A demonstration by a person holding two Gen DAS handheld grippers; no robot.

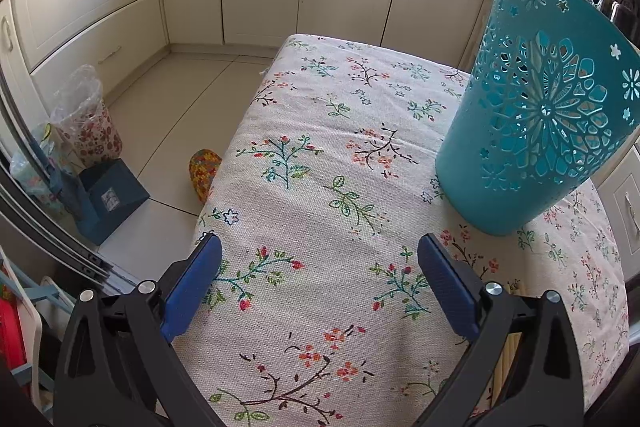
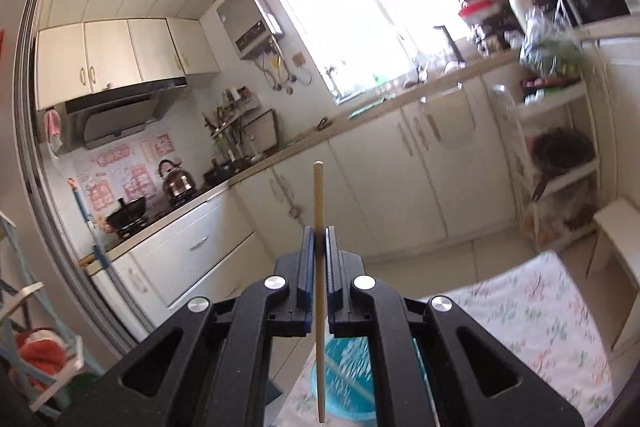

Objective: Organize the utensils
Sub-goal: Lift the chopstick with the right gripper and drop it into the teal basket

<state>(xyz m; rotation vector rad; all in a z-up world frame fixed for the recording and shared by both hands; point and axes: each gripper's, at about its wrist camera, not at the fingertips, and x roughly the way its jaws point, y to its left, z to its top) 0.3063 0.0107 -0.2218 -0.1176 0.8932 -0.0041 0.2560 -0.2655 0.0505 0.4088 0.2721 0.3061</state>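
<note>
Left wrist view: my left gripper (image 1: 320, 283), fingers spread and holding nothing, hovers low over the floral tablecloth (image 1: 312, 155), kept free to steady the holder if needed. Teal perforated utensil holder (image 1: 536, 131) stands upright near the tabletop's right edge. More pale sticks (image 1: 510, 347) lie behind my right finger.

Right wrist view: my right gripper (image 2: 319, 239), pads pressed on a single wooden chopstick (image 2: 319, 195) held upright, its lower end above the holder's mouth (image 2: 348, 379), apparently lined up for dropping in.

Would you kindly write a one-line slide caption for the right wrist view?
Right gripper shut on a wooden chopstick, held upright above the teal basket on the floral tablecloth.
</note>
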